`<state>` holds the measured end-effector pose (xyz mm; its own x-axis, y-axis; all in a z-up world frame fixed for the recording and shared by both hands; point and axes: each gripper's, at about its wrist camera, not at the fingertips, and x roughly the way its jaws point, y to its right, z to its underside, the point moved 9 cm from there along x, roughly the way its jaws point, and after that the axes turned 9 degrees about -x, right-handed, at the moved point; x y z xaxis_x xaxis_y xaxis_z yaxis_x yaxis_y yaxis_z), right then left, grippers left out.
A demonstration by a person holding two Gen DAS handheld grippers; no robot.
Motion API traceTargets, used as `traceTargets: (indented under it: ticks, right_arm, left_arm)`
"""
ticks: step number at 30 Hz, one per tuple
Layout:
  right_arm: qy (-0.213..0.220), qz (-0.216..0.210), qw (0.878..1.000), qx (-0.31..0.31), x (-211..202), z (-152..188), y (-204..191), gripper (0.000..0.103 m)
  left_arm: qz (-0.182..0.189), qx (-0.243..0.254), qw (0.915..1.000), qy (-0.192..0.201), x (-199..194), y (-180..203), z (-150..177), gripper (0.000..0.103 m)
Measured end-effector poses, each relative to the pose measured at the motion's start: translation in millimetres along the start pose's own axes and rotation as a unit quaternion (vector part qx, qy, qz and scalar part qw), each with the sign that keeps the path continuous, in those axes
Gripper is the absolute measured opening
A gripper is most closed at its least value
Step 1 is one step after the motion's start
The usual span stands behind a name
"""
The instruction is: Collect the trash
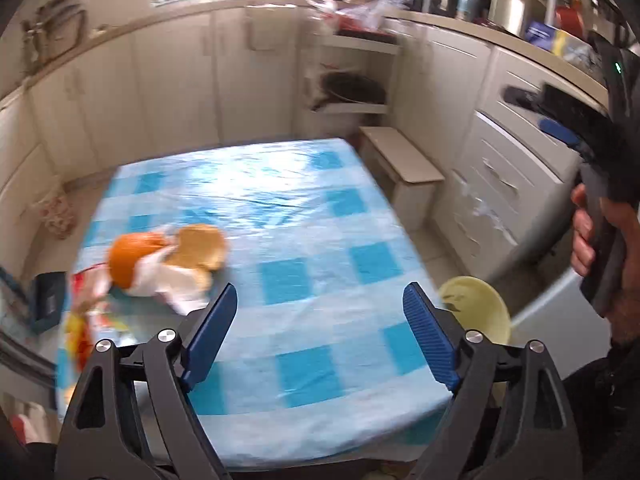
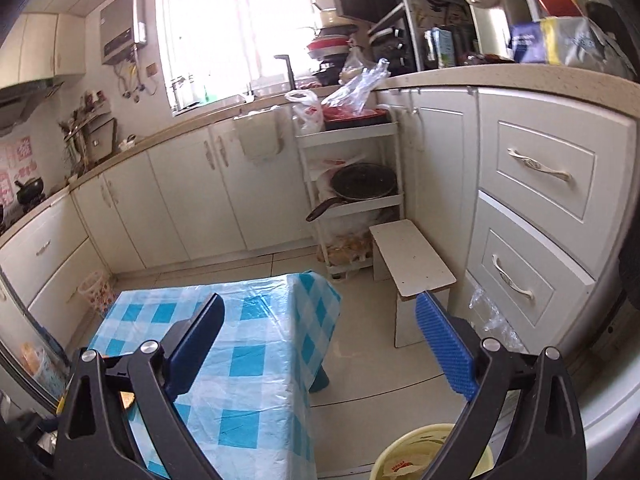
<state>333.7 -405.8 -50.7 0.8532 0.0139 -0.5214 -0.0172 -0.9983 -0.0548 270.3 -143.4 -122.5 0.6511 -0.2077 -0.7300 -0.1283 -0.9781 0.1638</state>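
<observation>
A small table with a blue-and-white checked cloth (image 1: pixel 280 240) fills the left wrist view. At its left side lies a heap of trash: orange peel (image 1: pixel 132 256), a crumpled white tissue (image 1: pixel 168 280) and a colourful wrapper (image 1: pixel 90 300). My left gripper (image 1: pixel 320 332) hangs above the near part of the table, open, nothing between its blue pads. A yellow bin (image 1: pixel 480 308) stands off the table's right edge; in the right wrist view the yellow bin (image 2: pixel 416 452) holds some waste. My right gripper (image 2: pixel 324 344) is open and empty, above the table's corner and the floor.
White kitchen cabinets (image 2: pixel 192 192) and a drawer unit (image 2: pixel 532 208) ring the floor. A white shelf rack (image 2: pixel 352 184) with a pan and a low stool (image 2: pixel 412 260) stand beyond the table. A hand (image 1: pixel 600 240) holds the right gripper's handle at the right edge.
</observation>
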Motion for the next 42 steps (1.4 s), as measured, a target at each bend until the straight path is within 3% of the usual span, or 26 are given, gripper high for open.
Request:
traceTargets:
  ticks: [3,5,8,13,24,27,29,31,38,39,41,42]
  right_arm:
    - [-0.008,-0.030,0.999,-0.031,7.2,1.4,-32.2,0.093]
    - [-0.017,-0.056,0.997,-0.047,13.2,5.0,-56.3,0.094]
    - [-0.038,-0.091,0.993,-0.063,24.3,13.9,-94.1,0.094]
    - [-0.069,-0.136,0.982,-0.115,41.2,33.0,-170.5,0.094]
    - [-0.122,-0.219,0.938,-0.238,58.3,84.5,-300.4,0.094]
    - [-0.141,-0.234,0.929,-0.250,64.0,97.3,-319.6,0.094]
    - [-0.151,-0.239,0.924,-0.258,66.7,104.6,-328.3,0.094]
    - [-0.161,-0.241,0.920,-0.263,71.1,111.1,-335.1,0.094]
    - [-0.191,-0.246,0.914,-0.261,86.4,128.4,-349.8,0.090]
    - [-0.194,-0.250,0.912,-0.260,87.4,130.5,-352.4,0.085]
    - [-0.209,-0.256,0.907,-0.261,90.9,137.8,-355.5,0.056]
    - [-0.217,-0.257,0.905,-0.261,92.6,141.6,-355.5,0.049]
  left_arm:
    - [-0.079,-0.033,0.9963,0.008,-19.4,-88.9,-5.0,0.085]
    - [-0.122,-0.037,0.9917,-0.017,-22.6,-140.7,2.7,0.085]
    - [-0.151,-0.015,0.9873,-0.049,-16.2,-182.3,16.3,0.085]
    - [-0.171,0.033,0.9814,-0.080,3.7,-213.7,28.7,0.085]
    - [-0.179,0.042,0.9788,-0.090,30.6,-236.3,21.9,0.083]
    - [-0.171,0.033,0.9794,-0.102,39.1,-239.3,22.3,0.064]
    - [-0.168,0.028,0.9792,-0.110,43.5,-242.3,23.4,0.035]
    - [-0.167,0.023,0.9789,-0.116,45.6,-244.2,24.9,0.017]
    - [-0.152,-0.003,0.9863,-0.065,27.9,-244.2,5.5,0.004]
    - [-0.141,-0.013,0.9883,-0.057,23.8,-243.8,2.1,0.003]
    - [-0.109,-0.036,0.9926,-0.039,13.5,-241.8,-4.9,0.003]
    - [-0.093,-0.048,0.9940,-0.031,8.5,-240.8,-8.2,0.003]
